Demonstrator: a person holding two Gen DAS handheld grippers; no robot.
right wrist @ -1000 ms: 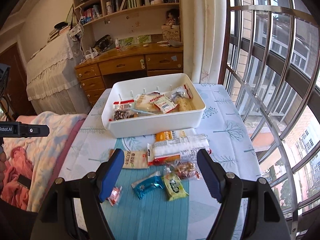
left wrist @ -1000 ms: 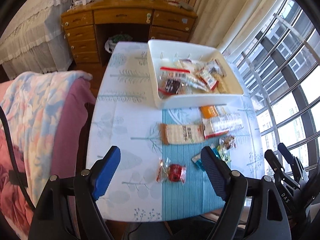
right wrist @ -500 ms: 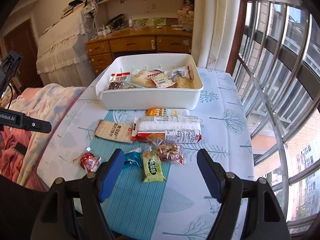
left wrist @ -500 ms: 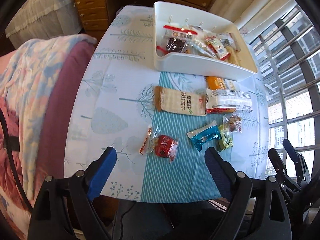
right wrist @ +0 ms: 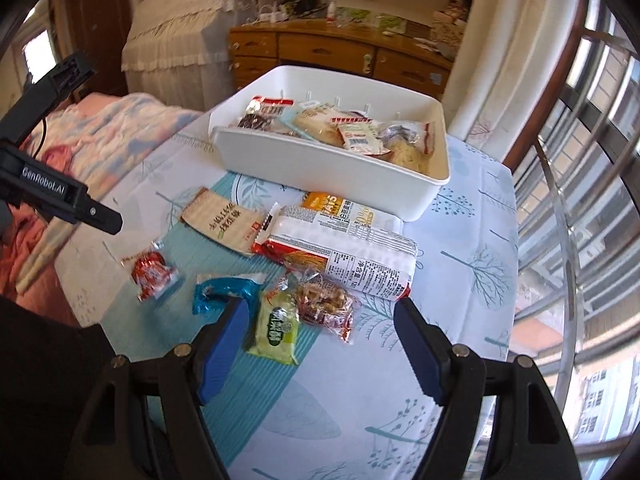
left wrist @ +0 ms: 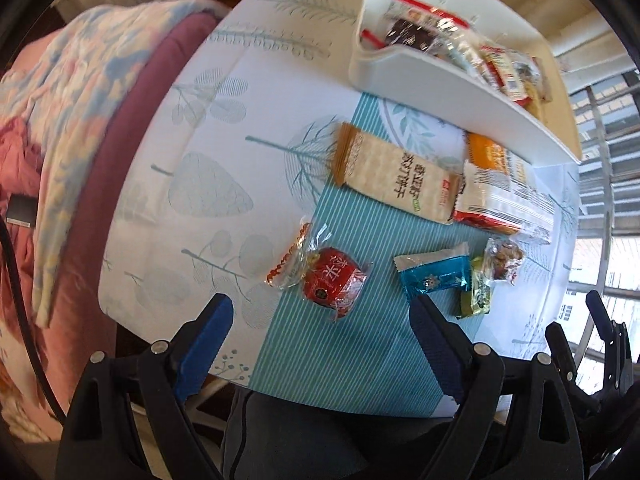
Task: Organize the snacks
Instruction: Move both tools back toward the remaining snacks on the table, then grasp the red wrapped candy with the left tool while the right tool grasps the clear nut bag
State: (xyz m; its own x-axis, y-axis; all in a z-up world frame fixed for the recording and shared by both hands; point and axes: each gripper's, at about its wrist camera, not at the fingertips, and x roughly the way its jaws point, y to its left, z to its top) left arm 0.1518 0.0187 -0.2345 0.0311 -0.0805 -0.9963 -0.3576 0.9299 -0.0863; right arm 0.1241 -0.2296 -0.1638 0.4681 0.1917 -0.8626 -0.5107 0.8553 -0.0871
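While both pairs of tongs hang spread and empty above the tabletop [left wrist: 208, 128], the loose snacks lie between them and the white bin [right wrist: 320, 168], which already holds several packets. The left tongs [left wrist: 320, 320] frame a red, clear-wrapped sweet [left wrist: 334, 278] just ahead of their tips. The right tongs [right wrist: 320, 328] bracket a green packet [right wrist: 276, 330] and a crinkled bag of what may be nuts [right wrist: 326, 300], blurred here. A blue wrapper [right wrist: 222, 290] sits beside the right tongs' left finger; a tan cracker pack [left wrist: 396, 176] and a long white pack [right wrist: 344, 254] lie nearer the bin.
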